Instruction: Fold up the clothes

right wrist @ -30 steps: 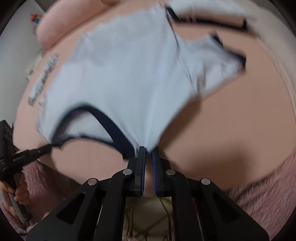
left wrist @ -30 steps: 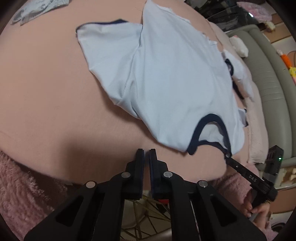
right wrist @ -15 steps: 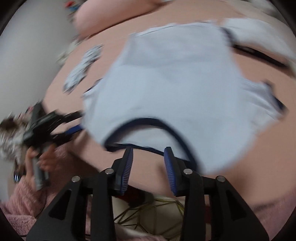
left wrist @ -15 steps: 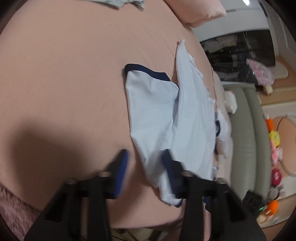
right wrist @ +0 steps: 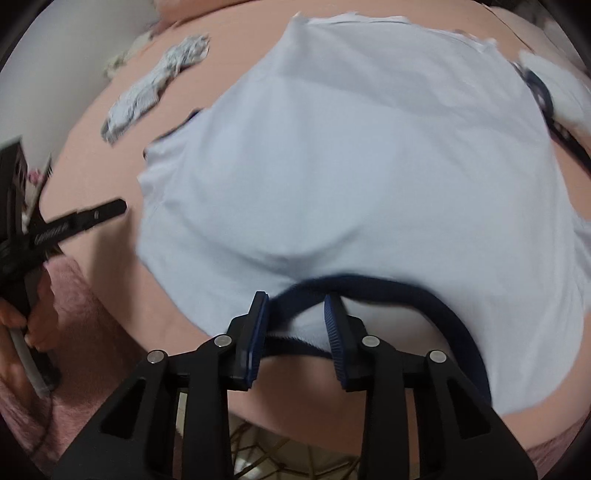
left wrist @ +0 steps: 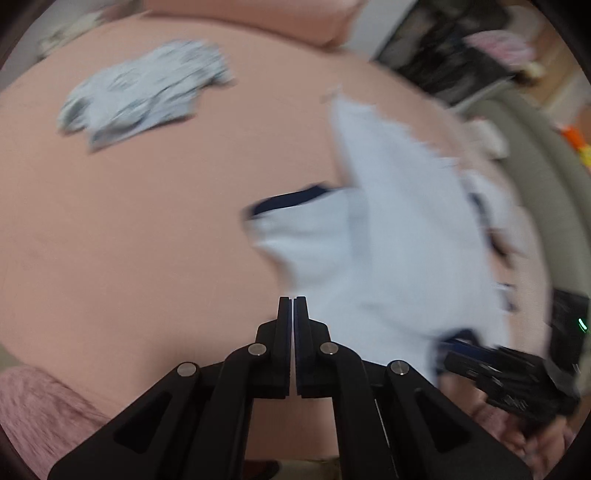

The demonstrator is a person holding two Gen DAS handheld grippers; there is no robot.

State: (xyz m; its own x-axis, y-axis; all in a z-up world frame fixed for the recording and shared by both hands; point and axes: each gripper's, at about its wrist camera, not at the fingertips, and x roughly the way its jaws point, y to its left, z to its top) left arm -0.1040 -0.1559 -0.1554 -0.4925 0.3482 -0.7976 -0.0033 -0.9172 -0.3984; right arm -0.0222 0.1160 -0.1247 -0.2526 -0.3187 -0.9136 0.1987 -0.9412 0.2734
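A light blue T-shirt (left wrist: 399,258) (right wrist: 351,166) with navy trim lies spread on the peach bed sheet (left wrist: 129,240). My left gripper (left wrist: 293,306) (right wrist: 120,206) is shut with nothing in it. Its tips hover just off the shirt's sleeve-side edge. My right gripper (right wrist: 295,314) (left wrist: 458,354) hangs over the shirt's navy collar (right wrist: 369,288). Its jaws are apart and closing. The collar band lies between the blue pads, and neither pad presses on it.
A crumpled patterned garment (left wrist: 144,96) (right wrist: 155,85) lies farther back on the bed. Another white and navy piece (right wrist: 554,88) sits at the shirt's far right. A pink pillow (left wrist: 258,14) lies at the back, and a grey sofa (left wrist: 535,155) runs beyond the bed's right edge.
The right gripper let go of the shirt's shoulder and shifted over the collar with its jaws apart. The left gripper opened, then shut again beside the shirt. The shirt now lies flat.
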